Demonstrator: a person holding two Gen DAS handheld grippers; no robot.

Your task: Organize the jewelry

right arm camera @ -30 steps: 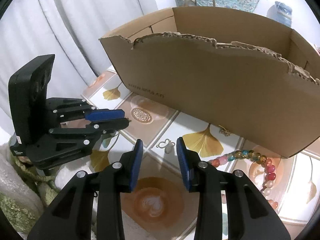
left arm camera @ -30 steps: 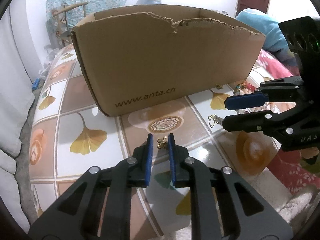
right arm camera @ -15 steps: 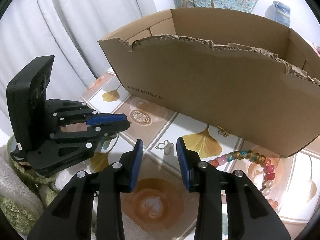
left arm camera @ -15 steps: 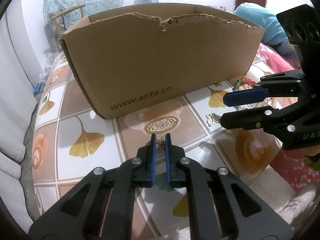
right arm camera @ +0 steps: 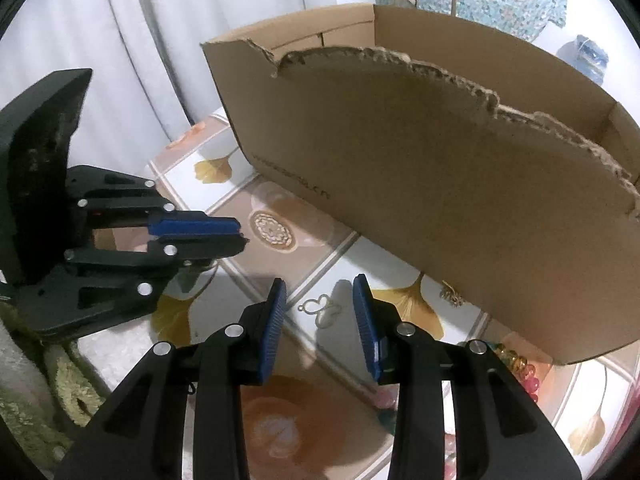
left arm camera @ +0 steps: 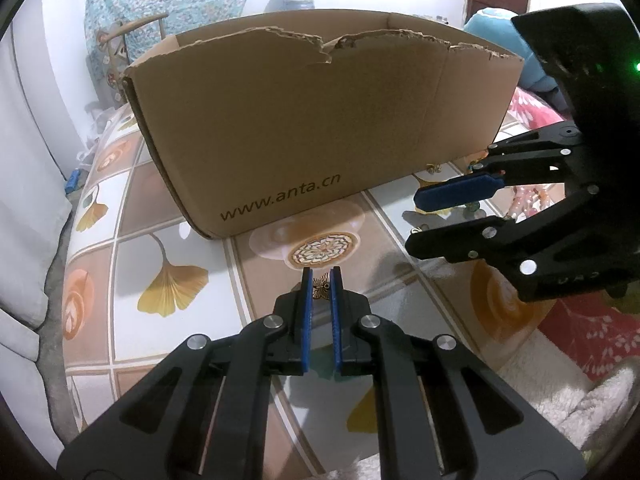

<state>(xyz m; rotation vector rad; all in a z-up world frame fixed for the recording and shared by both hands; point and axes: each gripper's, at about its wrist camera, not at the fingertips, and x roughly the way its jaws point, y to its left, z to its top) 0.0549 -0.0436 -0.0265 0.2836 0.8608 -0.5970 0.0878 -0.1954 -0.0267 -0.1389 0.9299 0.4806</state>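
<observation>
Left wrist view: the left gripper (left arm camera: 321, 280) is pinching a small bronze butterfly charm (left arm camera: 321, 289) between its 2 blue pads, in front of the cardboard box (left arm camera: 320, 120). Right wrist view: the right gripper (right arm camera: 319, 300) hangs spread, nothing gripped, framing a silver butterfly charm (right arm camera: 320, 310) lying on the tiled table (right arm camera: 360, 256), with a bead bracelet (right arm camera: 520, 368) beside it.
</observation>
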